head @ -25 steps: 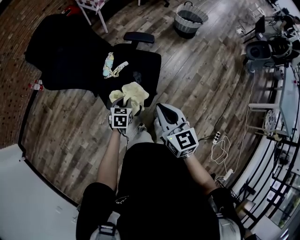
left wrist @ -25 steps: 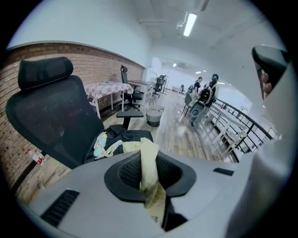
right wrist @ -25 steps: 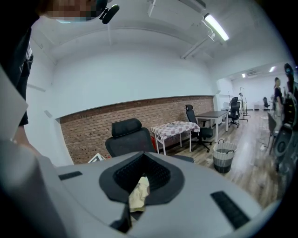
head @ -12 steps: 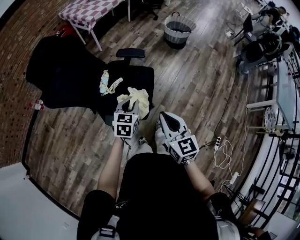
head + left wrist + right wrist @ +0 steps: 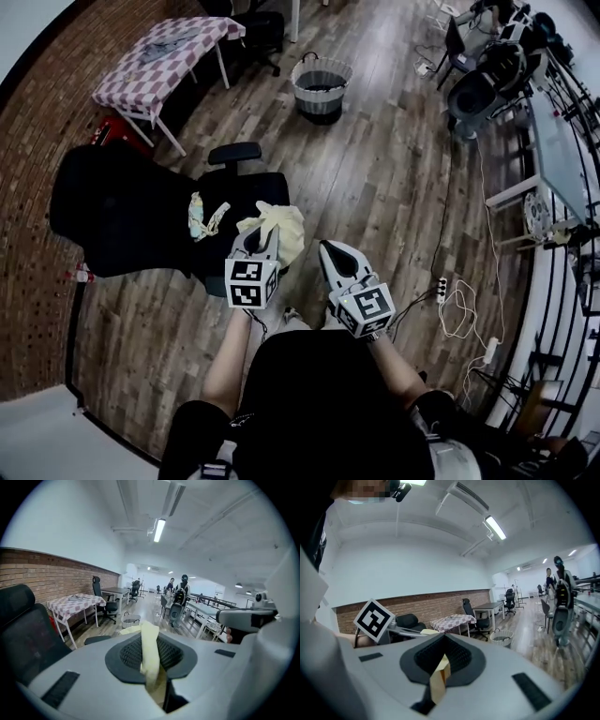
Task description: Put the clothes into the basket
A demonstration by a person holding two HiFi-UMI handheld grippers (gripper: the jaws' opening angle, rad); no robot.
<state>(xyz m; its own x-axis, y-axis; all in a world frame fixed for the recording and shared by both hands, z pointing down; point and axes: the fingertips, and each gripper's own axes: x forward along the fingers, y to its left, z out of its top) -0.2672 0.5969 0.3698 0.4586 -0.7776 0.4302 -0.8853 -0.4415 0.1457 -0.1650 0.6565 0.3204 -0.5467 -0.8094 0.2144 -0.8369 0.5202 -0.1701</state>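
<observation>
Left gripper, lower centre, pinches the pale yellow cloth. Its jaws are nearly together with a fold squeezed between them and the rest hangs off the tip, held up, likely so it clears the black chair for the carry. Right gripper is just beside it, pressed together, no garment in it; there's a small tan strip at its seam, can't tell what. A second, patterned garment lies on the chair seat to the left, untouched. The basket stands on the floor at upper centre, well apart from both grippers. A checked worktop is at upper left.

Versus a second ago: the cloth was lower, by the seat's front edge — now it is lifted. The basket sits lower in frame and more of the worktop shows. Likely step: carrying the cloth to the basket.
</observation>
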